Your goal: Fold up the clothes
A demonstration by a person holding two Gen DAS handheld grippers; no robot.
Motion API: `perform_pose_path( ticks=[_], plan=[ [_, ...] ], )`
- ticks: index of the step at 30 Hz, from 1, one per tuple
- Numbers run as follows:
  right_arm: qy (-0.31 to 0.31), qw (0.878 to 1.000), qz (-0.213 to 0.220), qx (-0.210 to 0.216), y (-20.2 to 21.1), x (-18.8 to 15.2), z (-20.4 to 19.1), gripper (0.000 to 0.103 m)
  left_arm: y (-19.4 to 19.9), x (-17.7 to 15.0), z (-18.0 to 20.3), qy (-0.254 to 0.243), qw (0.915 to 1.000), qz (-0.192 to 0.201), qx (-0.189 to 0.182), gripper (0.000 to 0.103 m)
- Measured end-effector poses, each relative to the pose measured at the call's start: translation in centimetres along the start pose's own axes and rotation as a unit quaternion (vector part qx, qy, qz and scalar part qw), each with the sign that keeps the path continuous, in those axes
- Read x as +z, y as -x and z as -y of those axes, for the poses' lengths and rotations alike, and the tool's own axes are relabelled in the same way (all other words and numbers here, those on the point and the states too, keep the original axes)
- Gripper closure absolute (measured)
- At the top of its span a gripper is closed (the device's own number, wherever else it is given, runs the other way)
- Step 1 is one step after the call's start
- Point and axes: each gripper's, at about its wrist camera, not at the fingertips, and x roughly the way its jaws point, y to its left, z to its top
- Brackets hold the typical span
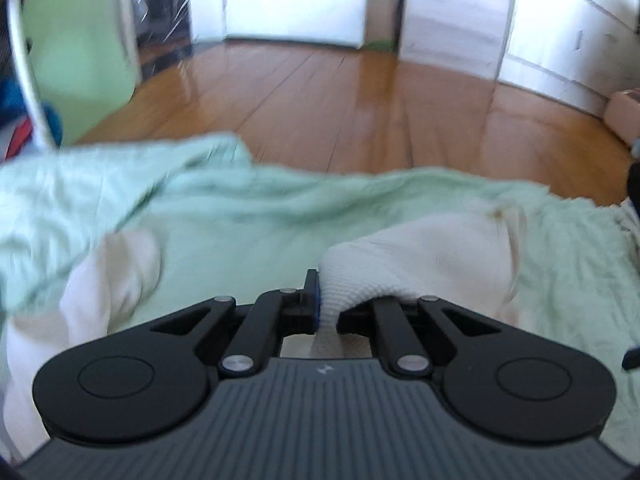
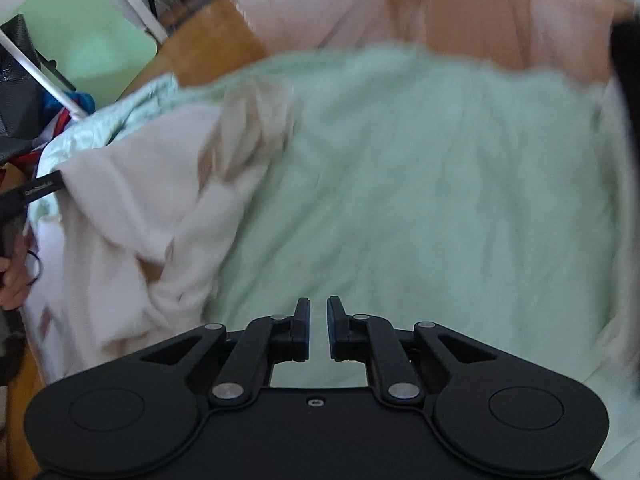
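A white knitted garment [image 1: 420, 256] lies crumpled on a pale green blanket [image 1: 240, 216]. My left gripper [image 1: 326, 304] is shut on a fold of it, and the cloth bulges up over the right finger. Another part of the garment [image 1: 120, 272] lies to the left. In the right wrist view the same garment [image 2: 132, 220] is heaped on the left of the blanket [image 2: 420, 200]. My right gripper [image 2: 319, 314] hovers over bare blanket beside it, its jaws a narrow gap apart with nothing between them. A person's hand [image 2: 12, 280] shows at the left edge.
Wooden floor [image 1: 340, 100] lies beyond the blanket, with white cupboards [image 1: 560, 40] behind it. A green panel [image 1: 80, 40] and a white pole [image 1: 24, 60] stand at the left. Pink fabric [image 2: 440, 8] lies past the blanket's far edge. Coloured items [image 2: 60, 108] are piled at the left.
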Motion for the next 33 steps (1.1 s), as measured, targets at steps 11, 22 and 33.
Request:
perform_pose_path(
  ticks=[11, 22, 33],
  plan=[
    [-0.106, 0.985, -0.018, 0.137, -9.2, 4.0, -1.9, 0.04, 1.4, -1.5, 4.3, -0.135, 0.9901, -0.006, 0.037, 0.097],
    [-0.011, 0.989, 0.144, 0.019, 2.4, 1.7, -4.4, 0.096, 5.4, 1.0, 4.7, -0.137, 0.9901, 0.026, 0.013, 0.097],
    [0.017, 0.954, 0.208, -0.217, 20.9, -7.0, -6.8, 0.097, 9.1, 1.4, 12.7, -0.168, 0.969, 0.111, -0.143, 0.097]
  ],
)
